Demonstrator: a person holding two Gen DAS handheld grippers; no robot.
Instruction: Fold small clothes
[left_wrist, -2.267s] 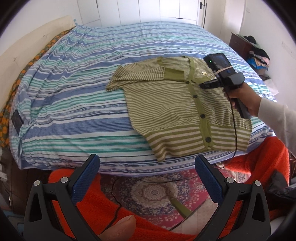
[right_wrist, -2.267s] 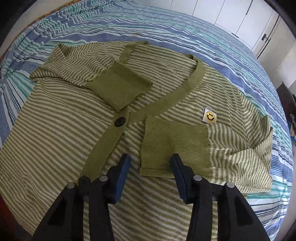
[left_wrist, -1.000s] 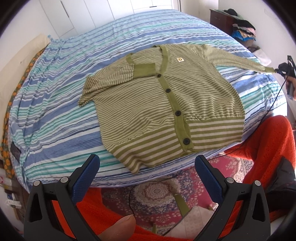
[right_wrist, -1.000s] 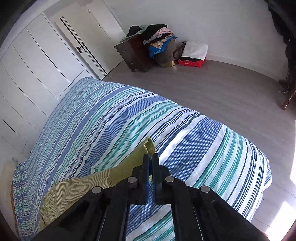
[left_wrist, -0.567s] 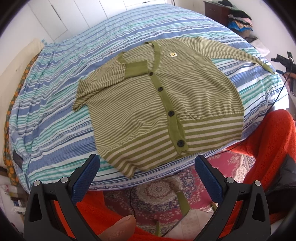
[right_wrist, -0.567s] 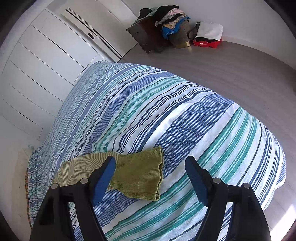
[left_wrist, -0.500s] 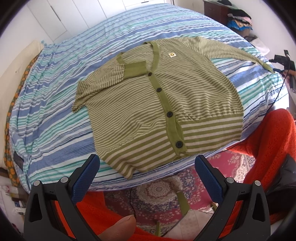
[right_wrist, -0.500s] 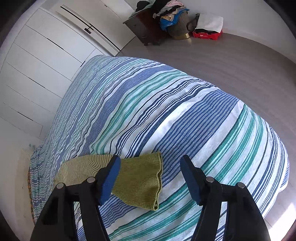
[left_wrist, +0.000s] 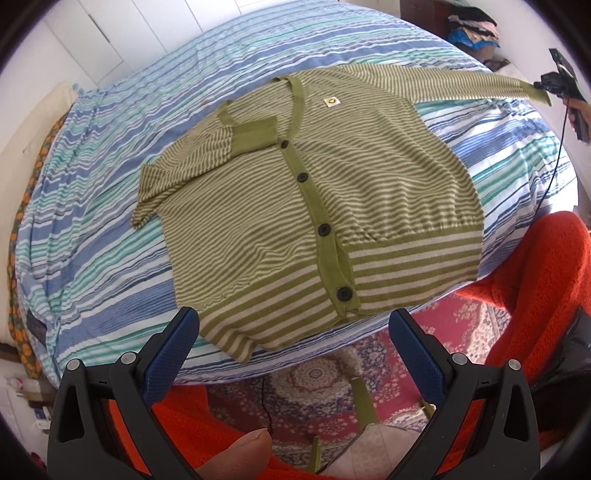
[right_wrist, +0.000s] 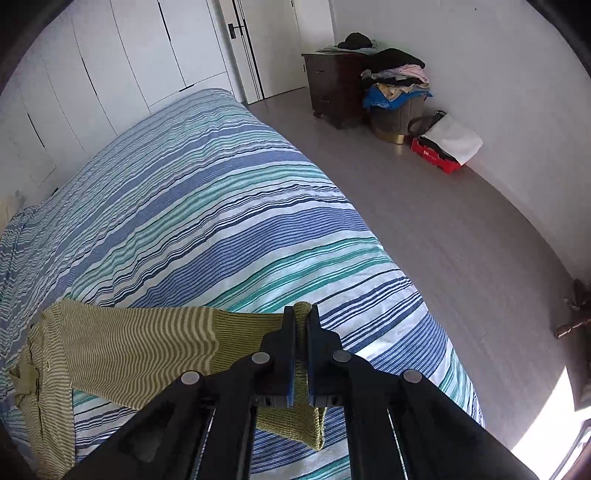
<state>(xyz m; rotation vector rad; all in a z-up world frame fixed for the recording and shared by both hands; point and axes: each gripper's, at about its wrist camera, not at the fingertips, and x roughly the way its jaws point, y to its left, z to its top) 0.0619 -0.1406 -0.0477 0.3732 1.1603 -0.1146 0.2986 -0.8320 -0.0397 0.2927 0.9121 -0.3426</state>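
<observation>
A green and cream striped cardigan lies buttoned, front up, on the striped bed. Its left sleeve is folded across the chest. Its right sleeve is stretched out to the right, lifted off the bed. My right gripper is shut on that sleeve's plain green cuff; it also shows far right in the left wrist view. My left gripper is open and empty, held off the bed below the cardigan's hem.
An orange knit garment and a patterned rug lie below the bed's near edge. In the right wrist view, a dark dresser, a laundry basket piled with clothes and a red box stand by the wall. White wardrobes line the back.
My right gripper, open over the cuff half a second ago, has shut on it again and lifted the sleeve taut to the right. My left gripper has moved slightly closer to the hem.
</observation>
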